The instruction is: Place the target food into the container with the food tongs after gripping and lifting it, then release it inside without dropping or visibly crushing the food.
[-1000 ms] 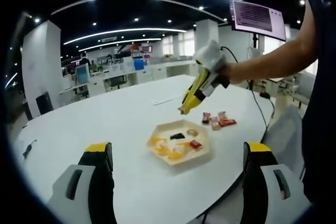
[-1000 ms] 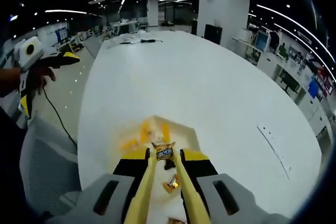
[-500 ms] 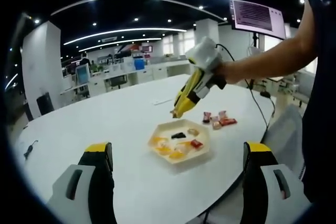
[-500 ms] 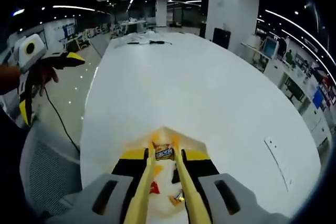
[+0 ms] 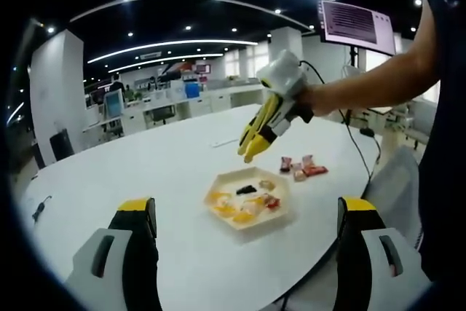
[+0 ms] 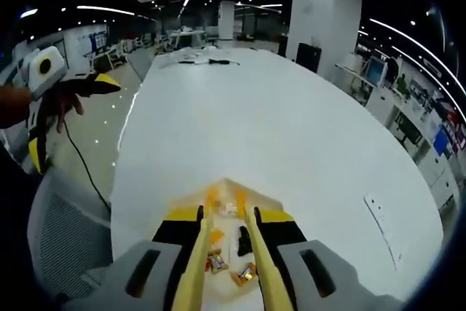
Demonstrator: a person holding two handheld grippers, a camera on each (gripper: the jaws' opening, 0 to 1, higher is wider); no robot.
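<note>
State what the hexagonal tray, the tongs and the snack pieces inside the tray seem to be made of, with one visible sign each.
Hexagonal tray: probably matte wood or bamboo, pale tan with a thick rim.
Tongs: likely smooth plastic or silicone, an even opaque yellow; metal cannot be ruled out.
Snack pieces: seemingly wrapped in glossy film or foil, brightly coloured and crinkled. The contents are hidden.

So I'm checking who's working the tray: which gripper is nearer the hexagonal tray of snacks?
The right gripper. It hangs just above the tray, its tongs straddling the snacks below. The left gripper is held back off the table's edge, well away from the tray.
</note>
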